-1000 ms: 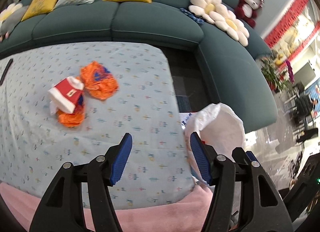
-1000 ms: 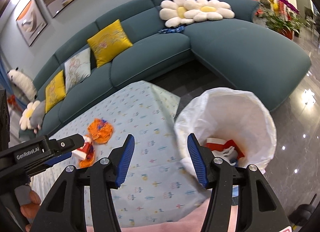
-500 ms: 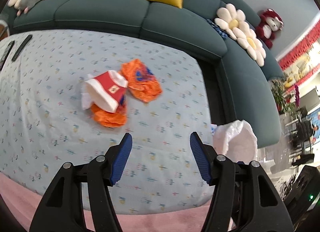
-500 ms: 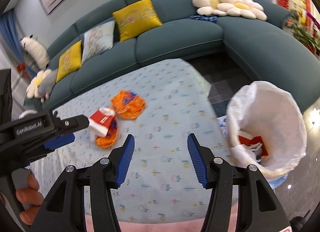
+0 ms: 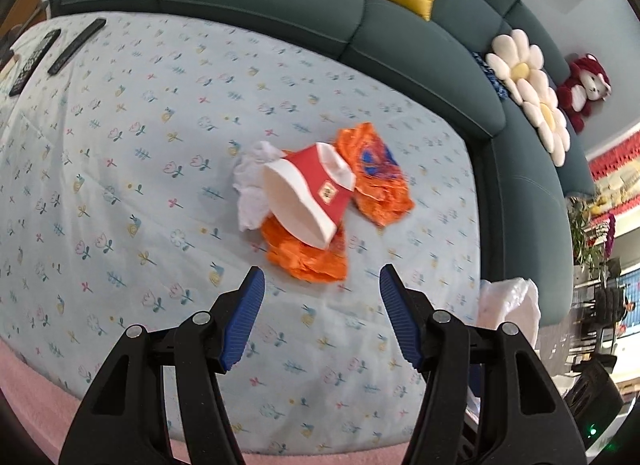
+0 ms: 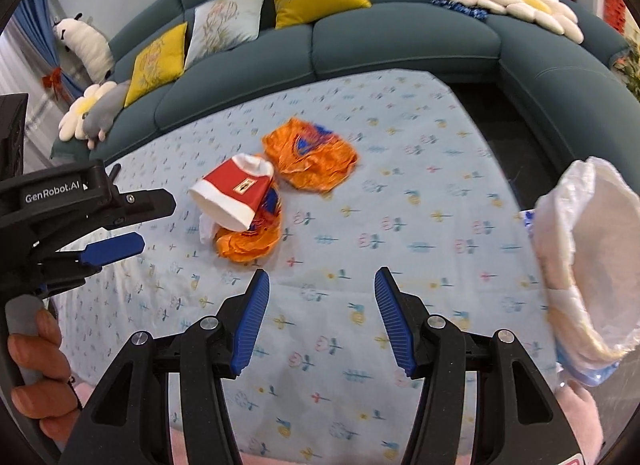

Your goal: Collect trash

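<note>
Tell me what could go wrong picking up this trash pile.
The cup lies tipped on the near wrapper and a tissue, so a grab may drag the whole pile or send the cup rolling. The crinkly wrappers could slip from the open left gripper. The bag sits off the table edge, so drops may miss it.

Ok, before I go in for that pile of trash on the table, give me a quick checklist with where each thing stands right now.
1. Left gripper open and empty: ok.
2. Right gripper open and empty: ok.
3. Pile within clear sight: ok. The red paper cup lies on its side atop one orange wrapper, with a second orange wrapper beside it.
4. White tissue free to lift: cannot tell, it is partly tucked behind the cup.
5. Lined trash bin open at the table's edge: ok.
6. Path to pile unobstructed: ok; the remotes lie at the far corner.
</note>
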Demonstrator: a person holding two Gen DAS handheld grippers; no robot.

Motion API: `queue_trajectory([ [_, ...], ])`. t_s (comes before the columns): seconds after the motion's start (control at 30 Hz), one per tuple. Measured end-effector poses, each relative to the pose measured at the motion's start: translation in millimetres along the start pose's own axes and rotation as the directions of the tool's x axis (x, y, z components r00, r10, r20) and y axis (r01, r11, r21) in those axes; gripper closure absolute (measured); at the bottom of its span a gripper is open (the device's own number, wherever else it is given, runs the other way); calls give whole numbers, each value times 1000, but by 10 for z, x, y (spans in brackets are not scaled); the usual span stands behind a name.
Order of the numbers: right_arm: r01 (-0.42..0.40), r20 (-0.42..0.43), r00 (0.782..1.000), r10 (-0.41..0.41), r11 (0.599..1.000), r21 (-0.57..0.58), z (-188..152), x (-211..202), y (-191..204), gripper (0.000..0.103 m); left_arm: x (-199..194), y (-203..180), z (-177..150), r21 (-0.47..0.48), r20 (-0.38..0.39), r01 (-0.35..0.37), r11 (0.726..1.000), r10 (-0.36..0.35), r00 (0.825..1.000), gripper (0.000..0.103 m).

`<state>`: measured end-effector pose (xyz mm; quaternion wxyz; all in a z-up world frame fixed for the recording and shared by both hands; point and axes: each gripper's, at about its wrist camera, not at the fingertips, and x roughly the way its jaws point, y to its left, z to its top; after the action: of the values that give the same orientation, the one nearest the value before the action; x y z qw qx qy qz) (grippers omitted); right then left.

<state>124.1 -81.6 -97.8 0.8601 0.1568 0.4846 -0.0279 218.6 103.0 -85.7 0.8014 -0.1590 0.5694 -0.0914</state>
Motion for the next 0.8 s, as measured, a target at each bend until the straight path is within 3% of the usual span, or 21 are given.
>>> queue_trajectory([
  [0.3, -31, -78, 996, 33, 999, 23, 164, 569, 239, 49, 453, 147, 284, -51, -72, -14, 999, 11, 997, 46],
  [0.47, -44, -116, 992, 50, 997, 56, 223, 873, 285, 49, 699, 146, 379, -58, -115, -11, 998, 5, 993, 53],
  [0.6, -51, -142, 988, 61, 996, 73, 247, 1047, 305, 49, 830, 156, 411, -62, -140, -8, 998, -1, 990, 74],
  [0.7, -63, -159, 984, 75, 995, 79, 249, 1143, 305, 53, 878, 151, 412, -51, -147, 1, 999, -8, 989, 83],
  [0.8, -83, -184, 978, 96, 994, 74, 230, 1229, 321, 72, 866, 123, 402, -36, -137, 9, 999, -14, 990, 93],
])
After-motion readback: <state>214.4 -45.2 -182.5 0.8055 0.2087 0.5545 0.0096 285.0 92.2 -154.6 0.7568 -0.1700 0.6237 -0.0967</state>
